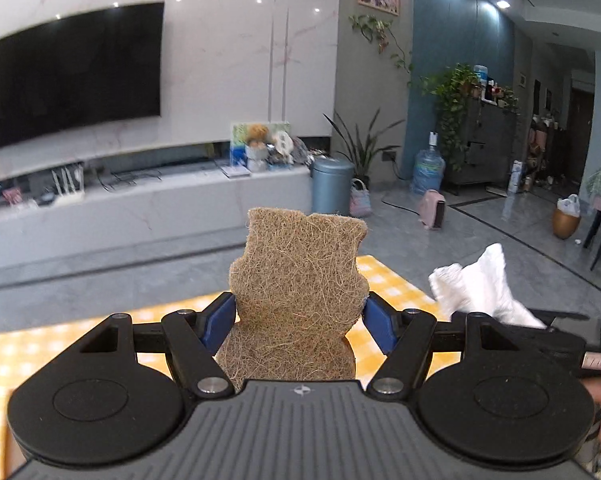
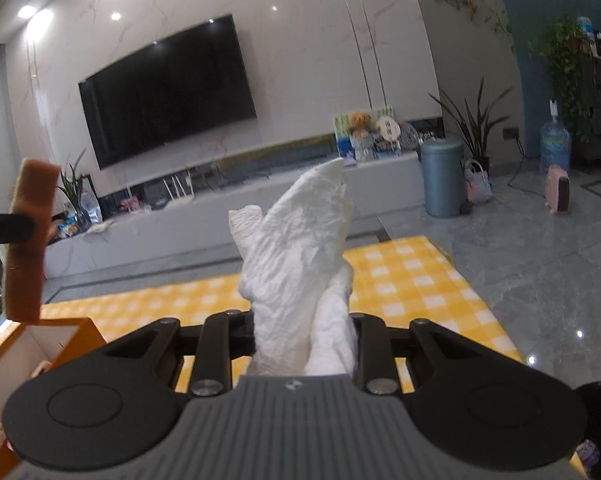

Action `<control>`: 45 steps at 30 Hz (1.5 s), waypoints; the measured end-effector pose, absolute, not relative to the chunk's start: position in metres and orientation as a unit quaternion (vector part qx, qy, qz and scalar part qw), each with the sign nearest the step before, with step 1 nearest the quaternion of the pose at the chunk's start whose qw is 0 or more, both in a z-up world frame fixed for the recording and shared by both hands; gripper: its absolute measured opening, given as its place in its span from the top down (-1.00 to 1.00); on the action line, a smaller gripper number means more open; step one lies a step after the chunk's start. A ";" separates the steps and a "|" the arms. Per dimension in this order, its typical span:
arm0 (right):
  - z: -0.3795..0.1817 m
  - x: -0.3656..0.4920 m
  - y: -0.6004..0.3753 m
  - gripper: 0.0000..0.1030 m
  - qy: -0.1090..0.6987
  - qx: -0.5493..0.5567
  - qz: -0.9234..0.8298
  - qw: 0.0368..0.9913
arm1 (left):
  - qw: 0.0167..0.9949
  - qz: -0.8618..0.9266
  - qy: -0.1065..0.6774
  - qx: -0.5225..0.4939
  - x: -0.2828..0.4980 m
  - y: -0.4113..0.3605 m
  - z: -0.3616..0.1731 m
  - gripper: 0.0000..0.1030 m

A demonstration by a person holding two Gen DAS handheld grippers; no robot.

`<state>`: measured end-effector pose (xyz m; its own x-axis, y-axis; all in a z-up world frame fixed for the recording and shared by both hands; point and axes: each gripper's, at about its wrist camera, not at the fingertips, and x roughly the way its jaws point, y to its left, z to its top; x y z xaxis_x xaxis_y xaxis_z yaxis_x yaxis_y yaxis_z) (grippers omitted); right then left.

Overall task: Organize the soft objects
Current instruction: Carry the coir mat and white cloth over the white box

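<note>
Left wrist view: my left hand-held gripper (image 1: 299,316) clamps the fibre scrubber (image 1: 300,280) by its sides; my right hand-held gripper (image 2: 305,334) pinches the white cloth (image 2: 300,256), both lifted clear for sorting into the box (image 2: 66,340).

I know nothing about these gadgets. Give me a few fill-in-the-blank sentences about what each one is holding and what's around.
1. The left tongs grip a brown fibrous ____.
2. The right tongs are shut on a crumpled ____ cloth.
3. The tablecloth below is checked white and ____.
4. On the far wall hangs a large dark ____.

Missing words: scrub pad; white; yellow; TV
</note>
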<state>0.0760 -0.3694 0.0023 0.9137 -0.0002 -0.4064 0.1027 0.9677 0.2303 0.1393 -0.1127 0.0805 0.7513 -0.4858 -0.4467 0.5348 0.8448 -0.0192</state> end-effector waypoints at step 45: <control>-0.090 0.266 0.035 0.49 0.445 -0.392 0.186 0.784 | 0.938 -0.079 0.263 -0.212 0.136 0.163 0.004 -0.55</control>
